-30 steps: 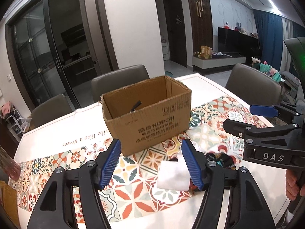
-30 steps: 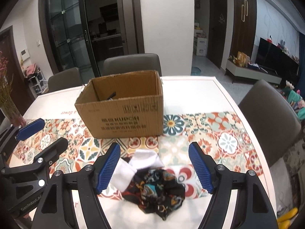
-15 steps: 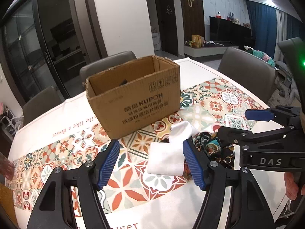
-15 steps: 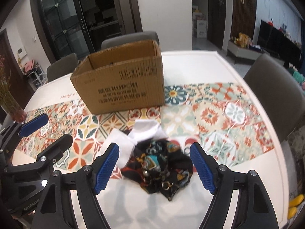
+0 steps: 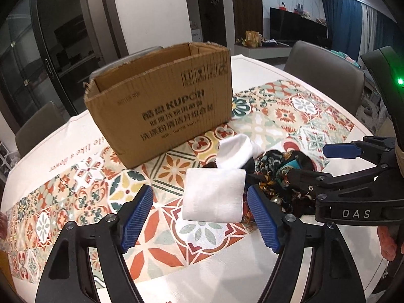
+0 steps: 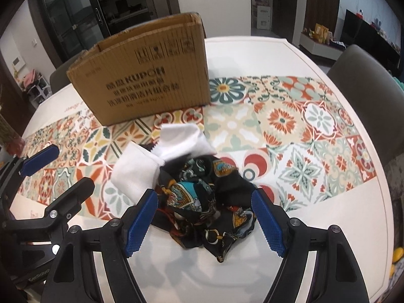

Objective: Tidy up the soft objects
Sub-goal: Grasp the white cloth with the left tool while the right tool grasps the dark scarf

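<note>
A white sock (image 5: 214,197) (image 6: 141,169) lies on the patterned table runner, touching a crumpled black patterned scarf (image 5: 285,166) (image 6: 207,197) to its right. An open brown cardboard box (image 5: 161,111) (image 6: 146,83) stands behind them. My left gripper (image 5: 199,217) is open and low over the table, its blue pads on either side of the sock's near end. My right gripper (image 6: 204,217) is open, its pads straddling the scarf. Each gripper also shows in the other's view, the right one (image 5: 338,166) and the left one (image 6: 58,169).
The table (image 6: 341,227) has a white top with a tiled runner (image 6: 290,126). Grey chairs (image 5: 325,75) (image 6: 366,75) stand around it. A reddish vase base (image 6: 12,146) sits at the far left edge. Something yellow (image 6: 397,252) lies off the table at right.
Both grippers have moved forward and down toward the table. The sock now sits between my left pads and the scarf between my right pads. The cloths have not moved.
</note>
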{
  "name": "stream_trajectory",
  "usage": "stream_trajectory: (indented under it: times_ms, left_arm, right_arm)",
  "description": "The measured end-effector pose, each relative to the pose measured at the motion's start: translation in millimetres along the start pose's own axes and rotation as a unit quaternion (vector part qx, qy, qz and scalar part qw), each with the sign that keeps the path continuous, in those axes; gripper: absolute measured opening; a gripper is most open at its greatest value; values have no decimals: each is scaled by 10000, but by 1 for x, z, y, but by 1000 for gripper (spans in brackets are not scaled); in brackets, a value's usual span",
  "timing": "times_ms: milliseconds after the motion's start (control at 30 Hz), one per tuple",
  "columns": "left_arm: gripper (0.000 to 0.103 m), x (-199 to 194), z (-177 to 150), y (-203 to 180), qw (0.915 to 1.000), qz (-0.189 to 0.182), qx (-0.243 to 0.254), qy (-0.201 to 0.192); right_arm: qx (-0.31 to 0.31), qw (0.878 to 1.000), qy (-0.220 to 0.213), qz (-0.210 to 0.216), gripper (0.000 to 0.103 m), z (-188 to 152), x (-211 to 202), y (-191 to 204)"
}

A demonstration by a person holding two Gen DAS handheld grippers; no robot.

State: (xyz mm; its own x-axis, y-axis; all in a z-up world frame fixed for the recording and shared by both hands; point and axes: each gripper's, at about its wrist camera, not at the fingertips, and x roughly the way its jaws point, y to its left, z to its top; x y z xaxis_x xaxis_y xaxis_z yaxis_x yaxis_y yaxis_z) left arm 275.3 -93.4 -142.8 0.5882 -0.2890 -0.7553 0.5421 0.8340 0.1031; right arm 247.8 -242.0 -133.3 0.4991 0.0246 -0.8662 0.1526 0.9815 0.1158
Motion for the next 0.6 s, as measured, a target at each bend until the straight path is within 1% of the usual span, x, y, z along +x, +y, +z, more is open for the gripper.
stream_trajectory:
  times_ms: [133,267,400,600]
  left_arm:
    - [77,14,-5,0,9999,-50,33,99]
    - [77,29,-10,0,9997,-131,2,194]
    - [77,45,-15,3,9992,-264,-133,276]
    - [77,66,-22,2,9984,-300,-214,436]
  right_arm:
    - [-1,10000,68,-65,78,-4,13,-2]
    - [76,9999,102,-13,78,-7,24,-5]
    - [84,9999,85,14,77,-10,35,-6]
    - [132,9997,200,-21,78,-13,52,-9]
